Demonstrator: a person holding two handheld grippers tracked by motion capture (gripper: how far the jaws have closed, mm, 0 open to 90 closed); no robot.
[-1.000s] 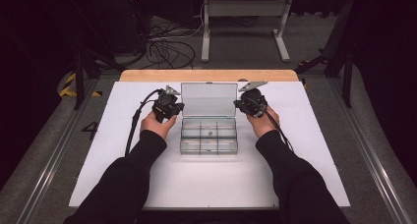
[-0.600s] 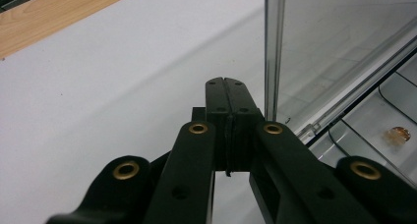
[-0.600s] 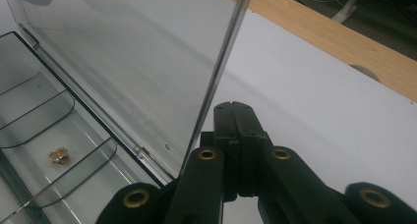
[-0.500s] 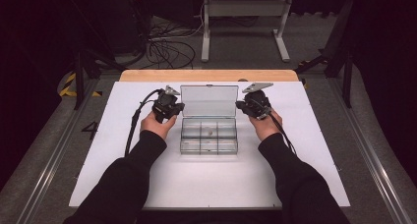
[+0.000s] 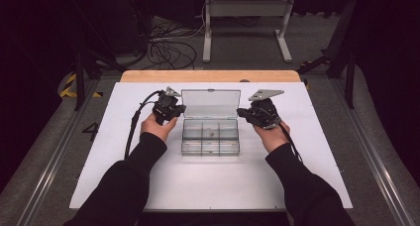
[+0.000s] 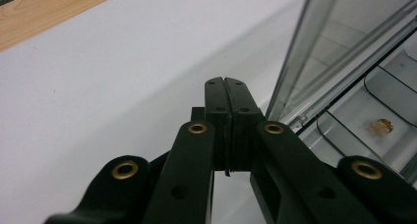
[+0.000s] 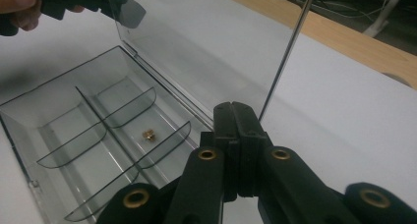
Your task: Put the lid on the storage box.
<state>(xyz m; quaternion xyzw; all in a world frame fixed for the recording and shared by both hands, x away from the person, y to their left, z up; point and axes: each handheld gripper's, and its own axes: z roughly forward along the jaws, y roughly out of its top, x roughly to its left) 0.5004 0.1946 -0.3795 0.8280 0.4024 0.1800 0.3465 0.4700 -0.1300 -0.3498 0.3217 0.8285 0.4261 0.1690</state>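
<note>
White table (image 5: pixel 148 186) | clear box (image 5: pixel 210 137), tiny brass item (image 7: pixel 147 134) indistinct | both grippers' fingers (image 6: pixel 216 101) closed, empty

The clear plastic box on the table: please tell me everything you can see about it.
The clear plastic box sits on the white table between the two grippers. It looks like smoky transparent plastic. Its hinged lid stands open, raised at the far side. Curved dividers split the tray into six compartments. One small brass-coloured piece lies in a far middle compartment. Neither gripper clearly touches the box.

floor: grey carpet (image 5: pixel 233 47), cables (image 5: pixel 166 45) at 11 o'clock
furniture: white metal stand (image 5: pixel 245 18) at 12 o'clock
light: dim surroundings
</note>
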